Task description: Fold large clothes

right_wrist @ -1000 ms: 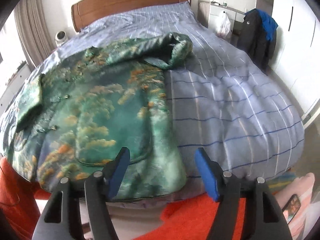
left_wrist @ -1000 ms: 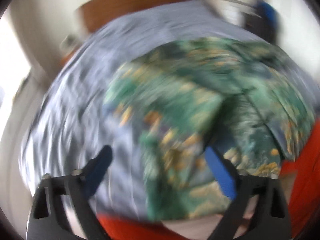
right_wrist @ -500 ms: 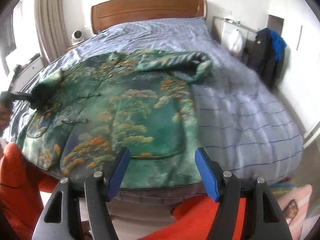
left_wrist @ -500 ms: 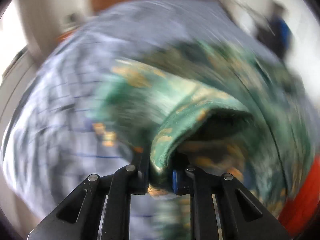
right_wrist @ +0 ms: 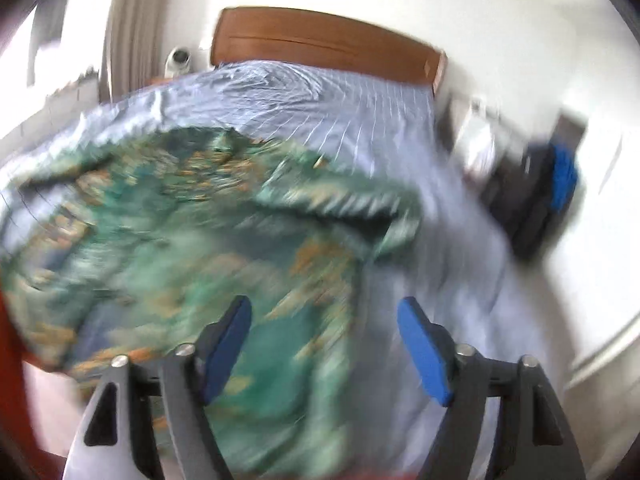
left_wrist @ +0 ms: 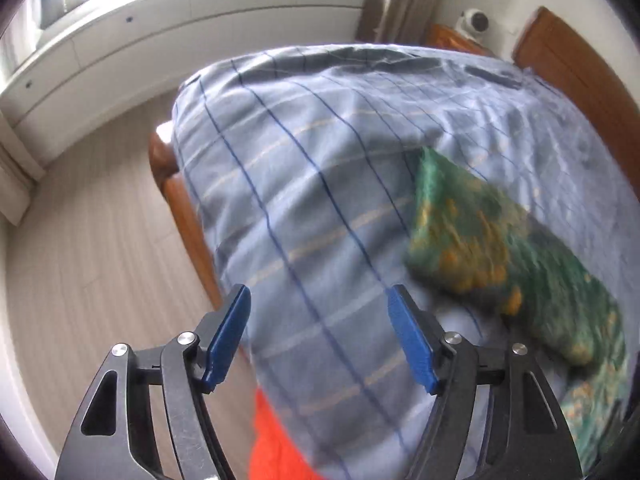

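Observation:
A large green jacket with orange and gold pattern lies spread on a bed with a blue checked cover. In the left wrist view only its sleeve end shows, lying on the cover at the right. My left gripper is open and empty, above the bed's left corner, left of the sleeve. My right gripper is open and empty, over the jacket's lower right hem near the bed's foot. The right wrist view is blurred.
A wooden headboard stands at the far end. White drawers line the wall left of the bed, across wood floor. A dark and blue garment hangs at the right wall. Orange cloth shows below the bed edge.
My left gripper was shut on the jacket's sleeve half a second ago; it has let go, opened and swung left toward the bed corner. My right gripper stays open and is moving over the hem.

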